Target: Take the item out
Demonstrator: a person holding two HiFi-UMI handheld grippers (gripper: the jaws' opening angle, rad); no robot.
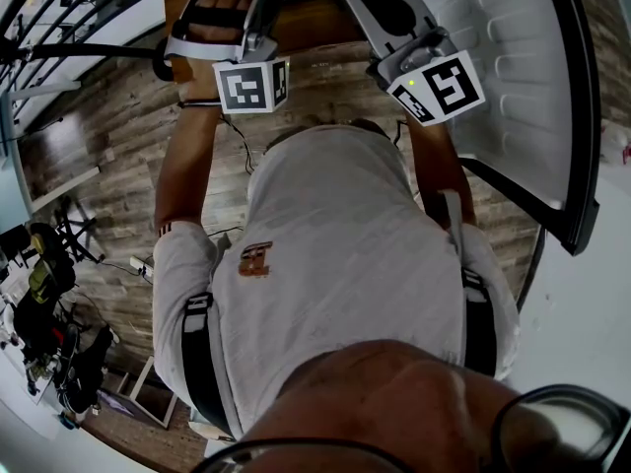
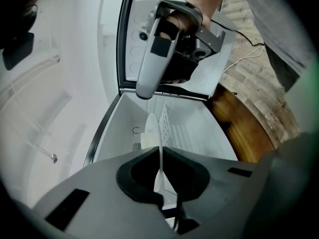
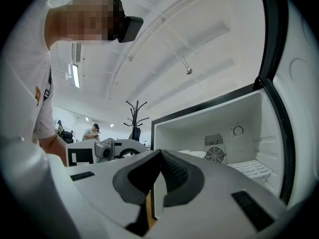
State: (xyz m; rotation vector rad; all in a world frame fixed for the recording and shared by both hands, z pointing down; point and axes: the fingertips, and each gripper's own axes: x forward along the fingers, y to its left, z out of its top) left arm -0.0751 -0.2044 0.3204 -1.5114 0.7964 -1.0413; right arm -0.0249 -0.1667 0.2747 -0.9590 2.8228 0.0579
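A small white fridge compartment (image 3: 214, 133) stands open, with a fan grille (image 3: 215, 155) and a dial (image 3: 238, 130) on its back wall. Something pale white (image 3: 192, 153) lies on its floor; I cannot tell what it is. In the left gripper view the same compartment (image 2: 189, 133) lies ahead, with a white shape (image 2: 148, 132) in it. My left gripper (image 2: 160, 151) is shut and empty, outside the opening. My right gripper (image 3: 160, 154) also has its pads together with nothing held. In the head view both grippers, left (image 1: 229, 37) and right (image 1: 404, 37), are raised in front of the person.
The fridge door (image 1: 513, 67) hangs open at the right, its moulded white liner facing me. A white rack (image 3: 254, 169) sits low in the compartment. A coat stand (image 3: 136, 116) and people are far behind. The wood floor (image 1: 108, 146) lies below, with clutter (image 1: 44, 313) at the left.
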